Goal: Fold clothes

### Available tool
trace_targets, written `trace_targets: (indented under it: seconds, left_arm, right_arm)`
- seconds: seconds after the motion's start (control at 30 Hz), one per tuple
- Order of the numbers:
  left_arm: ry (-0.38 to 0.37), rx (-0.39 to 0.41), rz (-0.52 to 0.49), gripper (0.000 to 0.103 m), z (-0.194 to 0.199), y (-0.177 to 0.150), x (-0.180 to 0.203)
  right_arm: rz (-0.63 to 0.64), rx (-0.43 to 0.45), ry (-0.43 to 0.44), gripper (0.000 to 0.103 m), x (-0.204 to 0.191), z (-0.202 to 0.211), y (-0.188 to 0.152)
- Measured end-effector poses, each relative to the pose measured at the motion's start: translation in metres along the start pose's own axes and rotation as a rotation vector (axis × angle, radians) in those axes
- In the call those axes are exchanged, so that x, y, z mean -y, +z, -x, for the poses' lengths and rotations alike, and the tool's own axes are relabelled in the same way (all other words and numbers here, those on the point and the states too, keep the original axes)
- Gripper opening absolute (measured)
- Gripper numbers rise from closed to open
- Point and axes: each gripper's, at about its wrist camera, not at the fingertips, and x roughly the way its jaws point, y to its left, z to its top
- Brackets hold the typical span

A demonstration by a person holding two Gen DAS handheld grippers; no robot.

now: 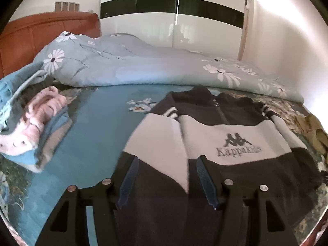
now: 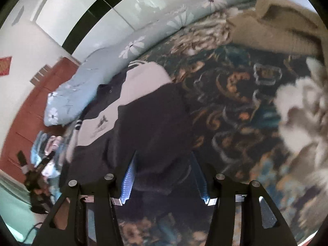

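Jacket (image 1: 235, 143), black and white with a Kappa logo, lies flat on the patterned bedsheet (image 1: 98, 110), front up, collar at the far end.

Left wrist view: left gripper (image 1: 166, 176) sits over the hem end, jaws spread, nothing pinched. Cloth shows between the fingers (image 1: 206, 181) but the pads aren't pressing it. Jacket runs straight ahead from the tool, long axis along the pointing direction, collar farthest, logo panel ahead and slightly right. White sleeve folded in lies ahead-left, its edge coming down between the fingers. Folded pile of pink and blue clothes (image 1: 32, 127) well off to the left; rumpled flowered duvet (image 1: 143, 65) beyond the collar.

Right wrist view: blurred, camera rolled. Right gripper (image 2: 164, 176) spread too, holding nothing. Dark lower part of the jacket (image 2: 147, 123) is directly ahead and under the tips; the rest runs off ahead-left toward the duvet (image 2: 98, 78).

Judgement: both tools are at the hem end, so the next fold likely takes hem toward collar, along the long axis.
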Motion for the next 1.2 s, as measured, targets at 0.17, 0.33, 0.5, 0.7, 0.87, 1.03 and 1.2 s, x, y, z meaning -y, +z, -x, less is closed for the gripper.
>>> trace_targets:
  seconds: [0.17, 0.33, 0.5, 0.7, 0.87, 1.03, 1.2]
  left_arm:
    - [-0.015, -0.015, -0.009, 0.064, 0.0, -0.005, 0.011]
    - [-0.01, -0.017, -0.013, 0.064, 0.002, -0.005, 0.011]
    - [0.003, -0.028, -0.005, 0.064, 0.002, -0.005, 0.005]
    - [0.029, -0.029, -0.008, 0.064, -0.001, -0.003, -0.003]
    - [0.031, -0.035, 0.007, 0.064, -0.004, -0.005, -0.009]
    - [0.057, -0.057, 0.027, 0.064, -0.007, -0.011, -0.022]
    - [0.065, -0.061, 0.042, 0.064, -0.006, -0.013, -0.031]
  right_arm:
    - [-0.082, -0.012, 0.051, 0.054, 0.004, -0.016, -0.005]
    - [-0.151, -0.014, 0.09, 0.031, 0.008, -0.024, -0.006]
    - [-0.095, 0.009, -0.029, 0.014, 0.006, -0.007, 0.02]
    - [0.069, 0.244, -0.432, 0.013, 0.017, 0.055, 0.11]
    - [0.011, 0.257, -0.547, 0.013, 0.044, 0.051, 0.168]
    - [-0.139, 0.24, -0.569, 0.014, 0.078, 0.033, 0.184]
    - [-0.216, 0.234, -0.543, 0.017, 0.096, 0.028, 0.176]
